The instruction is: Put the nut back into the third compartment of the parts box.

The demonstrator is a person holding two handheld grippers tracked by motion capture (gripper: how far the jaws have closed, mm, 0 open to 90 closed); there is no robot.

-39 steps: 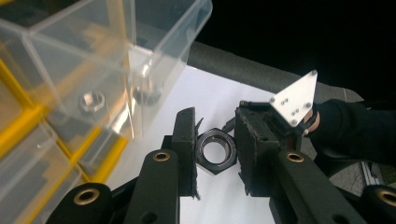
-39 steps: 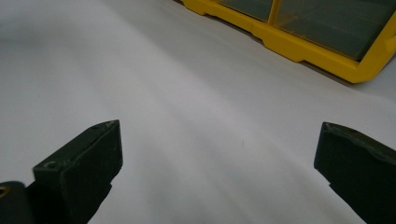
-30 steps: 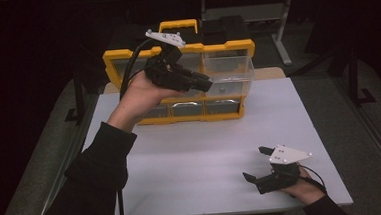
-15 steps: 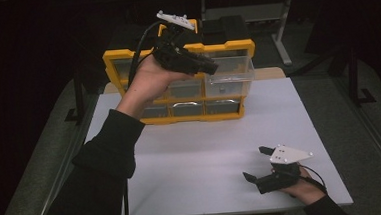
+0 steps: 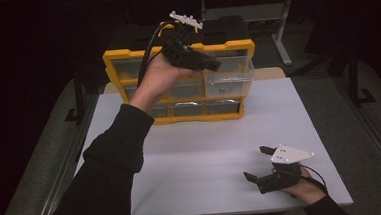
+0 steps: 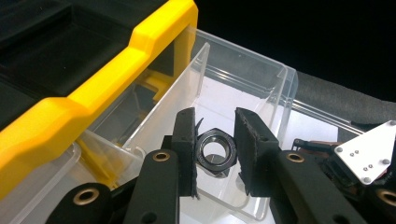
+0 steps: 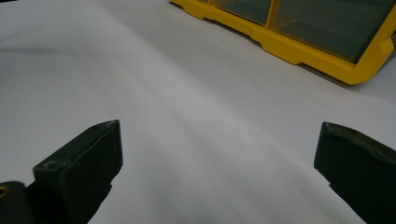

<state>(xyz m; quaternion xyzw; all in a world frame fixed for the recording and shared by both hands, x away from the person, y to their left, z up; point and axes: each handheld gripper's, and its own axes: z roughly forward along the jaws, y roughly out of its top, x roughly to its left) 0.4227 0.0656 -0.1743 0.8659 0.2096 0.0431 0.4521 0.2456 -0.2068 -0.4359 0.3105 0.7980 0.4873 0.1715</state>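
— One thing has shifted: the left tongs (image 5: 215,64) were over the organizer's front a second ago, and now they sit higher and farther back, right over the pulled-out clear drawer (image 5: 229,77) at the top right of the yellow organizer (image 5: 125,56).

— Are they carrying anything?

— Yes — a dark hex nut (image 6: 215,151). In the left gripper view it sits between the two black pads, clamped edge to edge, and hangs just above the drawer's open compartment. My guess is the drop comes next; the nut isn't in the drawer yet.

— And the other hand?

— Right tongs (image 5: 257,163) rest near the front of the white counter (image 5: 196,147), spread wide with nothing between them. They haven't budged.

— What's the stuff like?

— The nut is glossy metal, six-sided, with a threaded bore. The drawer is thin transparent plastic with a divider wall, so it may slide if bumped. The organizer frame is smooth, moulded yellow plastic. The pads look like matte, slightly rough foam, while the counter is flat and plain white.
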